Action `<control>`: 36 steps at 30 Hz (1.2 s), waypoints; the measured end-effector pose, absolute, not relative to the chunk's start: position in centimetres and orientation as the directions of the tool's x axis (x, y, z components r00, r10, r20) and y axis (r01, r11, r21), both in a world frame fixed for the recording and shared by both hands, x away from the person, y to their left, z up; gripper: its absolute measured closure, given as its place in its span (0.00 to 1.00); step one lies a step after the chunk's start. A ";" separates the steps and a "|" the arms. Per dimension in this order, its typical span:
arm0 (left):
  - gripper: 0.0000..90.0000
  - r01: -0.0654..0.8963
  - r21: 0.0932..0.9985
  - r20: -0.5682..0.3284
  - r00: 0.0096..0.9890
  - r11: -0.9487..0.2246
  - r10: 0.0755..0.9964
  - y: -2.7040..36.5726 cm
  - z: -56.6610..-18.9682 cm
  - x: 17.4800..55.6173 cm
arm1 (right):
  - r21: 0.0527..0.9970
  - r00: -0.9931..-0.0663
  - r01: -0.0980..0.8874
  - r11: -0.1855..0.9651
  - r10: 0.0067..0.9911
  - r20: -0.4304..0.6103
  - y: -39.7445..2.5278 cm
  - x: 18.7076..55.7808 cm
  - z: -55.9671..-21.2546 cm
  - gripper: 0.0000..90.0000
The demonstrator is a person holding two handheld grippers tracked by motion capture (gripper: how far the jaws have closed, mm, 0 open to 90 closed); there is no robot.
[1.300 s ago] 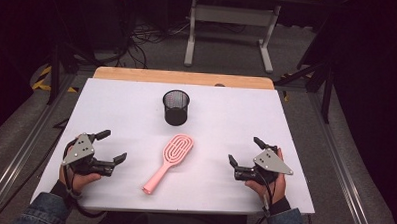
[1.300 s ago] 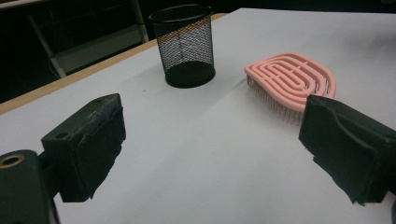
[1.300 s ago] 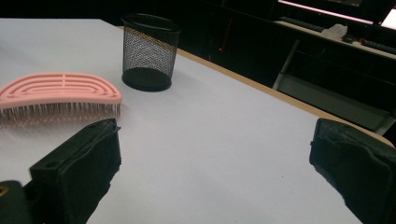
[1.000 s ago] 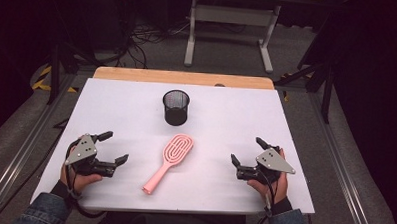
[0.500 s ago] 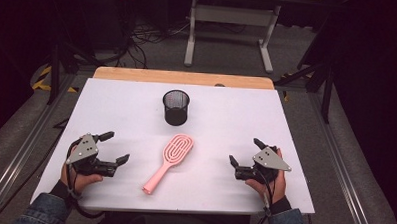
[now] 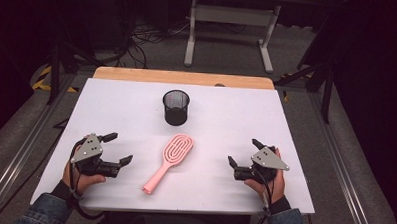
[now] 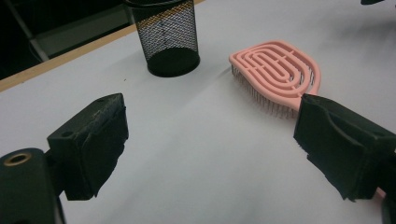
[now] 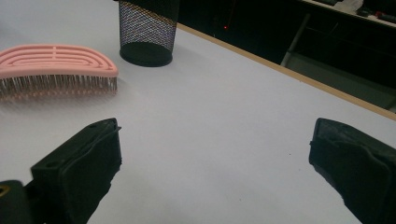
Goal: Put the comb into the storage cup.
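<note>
A pink hairbrush (image 6: pixel 167 160) lies bristles down in the middle of the white table (image 6: pixel 226 123), handle toward the front edge. A black mesh cup (image 6: pixel 176 106) stands upright behind it. My left gripper (image 6: pixel 118 149) rests at the front left, open, jaws wide and empty, a short way left of the brush. In the left gripper view the hairbrush (image 7: pixel 278 74) lies ahead on the right, partly behind the right jaw, with the cup (image 7: pixel 167 37) beyond. My right gripper (image 6: pixel 244 153) is open and empty at the front right. The right gripper view has the hairbrush (image 8: pixel 56 65) and cup (image 8: pixel 148 32) at left.
A wooden strip (image 6: pixel 182 77) runs along the table's far edge. Beyond it are a metal stand (image 6: pixel 229 23) and cables on the dark floor. Open white surface lies between each gripper and the brush.
Both hands shifted only slightly in place. The brush and the cup have not moved.
</note>
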State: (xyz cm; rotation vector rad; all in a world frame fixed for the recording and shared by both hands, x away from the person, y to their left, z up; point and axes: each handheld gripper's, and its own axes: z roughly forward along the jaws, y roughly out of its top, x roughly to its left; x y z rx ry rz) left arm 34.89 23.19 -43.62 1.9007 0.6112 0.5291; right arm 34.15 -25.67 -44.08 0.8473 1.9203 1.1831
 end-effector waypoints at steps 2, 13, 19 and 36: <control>0.12 0.180 0.919 0.087 0.775 -0.350 0.626 23.1 -43.6 34.9 | 0.918 -0.529 0.165 0.361 0.818 -0.227 -25.7 34.2 -44.1 0.03; 0.13 0.235 0.898 0.067 0.762 -0.371 0.644 22.2 -43.0 34.7 | 0.913 -0.534 0.171 0.369 0.814 -0.229 -25.5 34.3 -44.2 0.03; 0.17 0.280 0.862 0.084 0.743 -0.422 0.664 20.5 -42.3 34.1 | 0.911 -0.533 0.181 0.370 0.816 -0.225 -25.6 34.4 -44.3 0.03; 0.19 0.504 0.664 -0.052 0.767 -0.552 0.639 14.0 -42.0 34.7 | 0.907 -0.537 0.194 0.374 0.814 -0.221 -25.6 34.5 -44.7 0.04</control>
